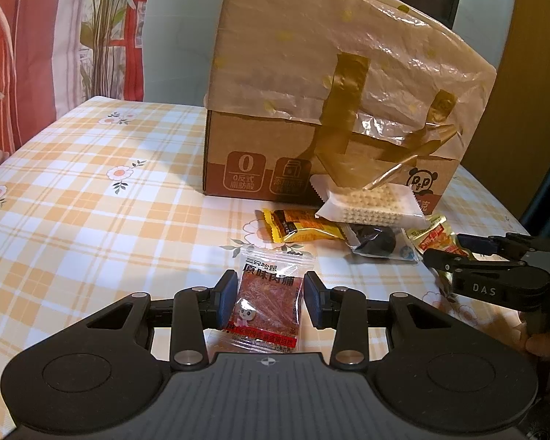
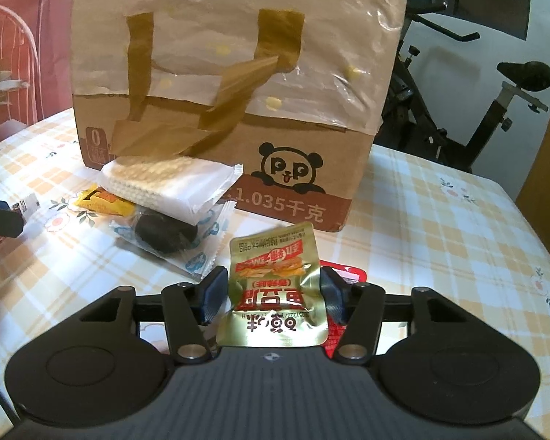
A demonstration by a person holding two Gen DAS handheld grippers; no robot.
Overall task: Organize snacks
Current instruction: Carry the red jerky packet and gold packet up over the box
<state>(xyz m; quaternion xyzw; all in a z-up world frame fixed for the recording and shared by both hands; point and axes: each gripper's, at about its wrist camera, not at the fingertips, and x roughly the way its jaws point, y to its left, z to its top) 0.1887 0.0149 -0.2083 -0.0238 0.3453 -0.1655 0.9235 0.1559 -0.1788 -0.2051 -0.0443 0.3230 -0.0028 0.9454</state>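
Note:
My left gripper (image 1: 269,299) has its pads on both sides of a clear packet of red dried meat (image 1: 267,304) lying on the checked tablecloth. My right gripper (image 2: 269,293) has its pads against a gold snack packet (image 2: 275,286), which stands between them; it also shows in the left wrist view (image 1: 438,238). A small pile of snacks lies before the cardboard box (image 2: 238,73): a white wafer packet (image 2: 172,183), a dark round cookie in clear wrap (image 2: 165,234) and a yellow packet (image 2: 102,201).
The box (image 1: 330,73), lined with a plastic bag and taped, stands at the back of the table (image 1: 91,183). A red packet (image 2: 348,275) lies under the gold one. An exercise bike (image 2: 476,91) stands behind the table on the right.

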